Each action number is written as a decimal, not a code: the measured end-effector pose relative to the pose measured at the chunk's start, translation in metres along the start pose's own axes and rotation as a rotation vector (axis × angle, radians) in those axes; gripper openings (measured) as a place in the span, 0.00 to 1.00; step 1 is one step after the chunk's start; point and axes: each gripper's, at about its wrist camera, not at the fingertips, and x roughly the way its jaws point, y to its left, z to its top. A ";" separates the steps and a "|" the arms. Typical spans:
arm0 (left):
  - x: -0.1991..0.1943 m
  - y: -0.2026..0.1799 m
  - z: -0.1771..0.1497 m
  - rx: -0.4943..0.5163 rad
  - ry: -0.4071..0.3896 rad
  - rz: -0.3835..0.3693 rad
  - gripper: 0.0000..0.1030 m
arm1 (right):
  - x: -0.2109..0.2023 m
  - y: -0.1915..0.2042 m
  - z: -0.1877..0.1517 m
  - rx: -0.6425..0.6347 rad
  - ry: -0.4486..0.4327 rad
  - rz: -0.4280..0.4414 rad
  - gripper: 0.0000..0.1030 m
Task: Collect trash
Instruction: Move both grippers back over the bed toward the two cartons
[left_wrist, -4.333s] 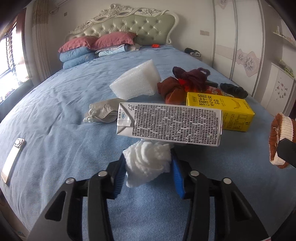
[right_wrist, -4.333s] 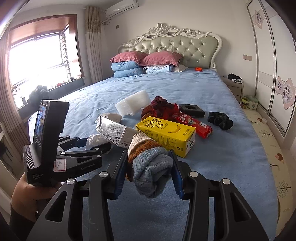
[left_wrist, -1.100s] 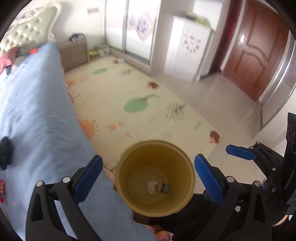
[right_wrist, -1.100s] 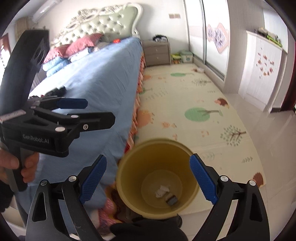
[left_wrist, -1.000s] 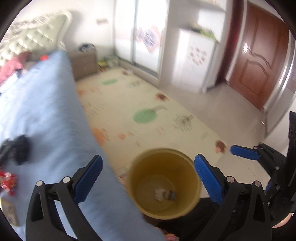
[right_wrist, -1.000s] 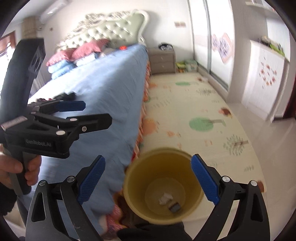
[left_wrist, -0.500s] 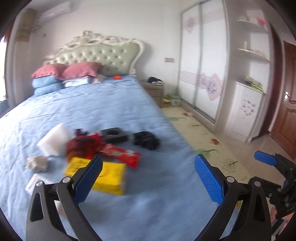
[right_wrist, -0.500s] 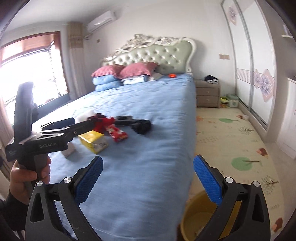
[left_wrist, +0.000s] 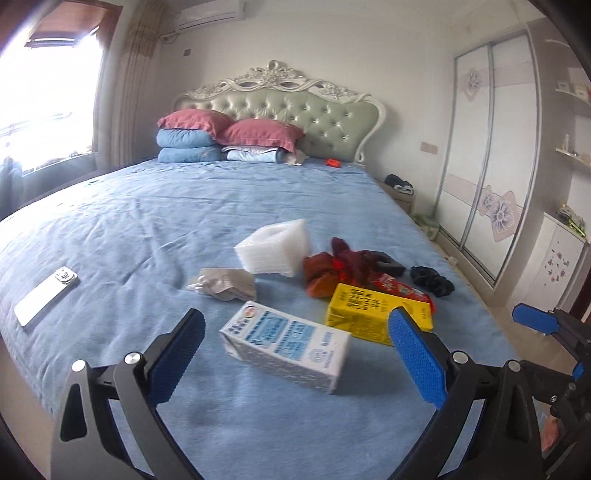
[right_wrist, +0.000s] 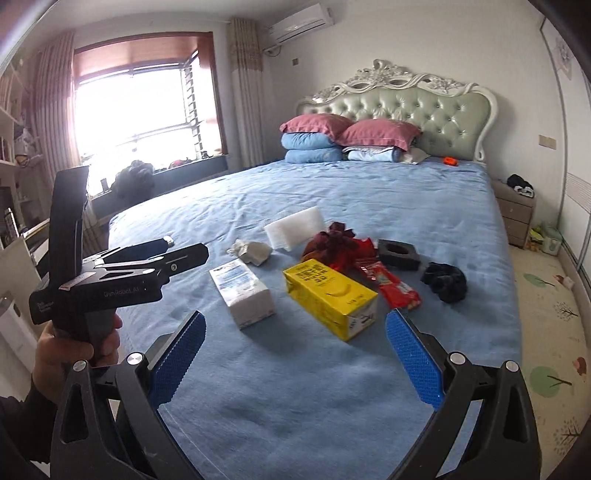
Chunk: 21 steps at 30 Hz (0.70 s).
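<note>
Over the blue bed (left_wrist: 147, 229), the left hand-held gripper (left_wrist: 295, 354) hovers spread wide and empty, lined up on the white-and-blue milk carton (left_wrist: 284, 345), seemingly the next pick. From the right wrist, the right hand-held gripper (right_wrist: 293, 356) gapes empty too, facing the yellow carton (right_wrist: 330, 295) and red wrapper (right_wrist: 391, 286). No bin shows.
</note>
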 end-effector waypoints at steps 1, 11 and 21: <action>0.000 0.009 0.000 -0.011 0.003 0.004 0.96 | 0.010 0.008 0.001 -0.004 0.015 0.029 0.92; 0.027 0.044 -0.011 -0.013 0.057 -0.073 0.96 | 0.080 0.042 0.016 -0.123 0.171 0.088 0.92; 0.051 0.019 -0.014 -0.090 0.162 -0.122 0.96 | 0.088 -0.003 0.025 -0.182 0.222 -0.025 0.92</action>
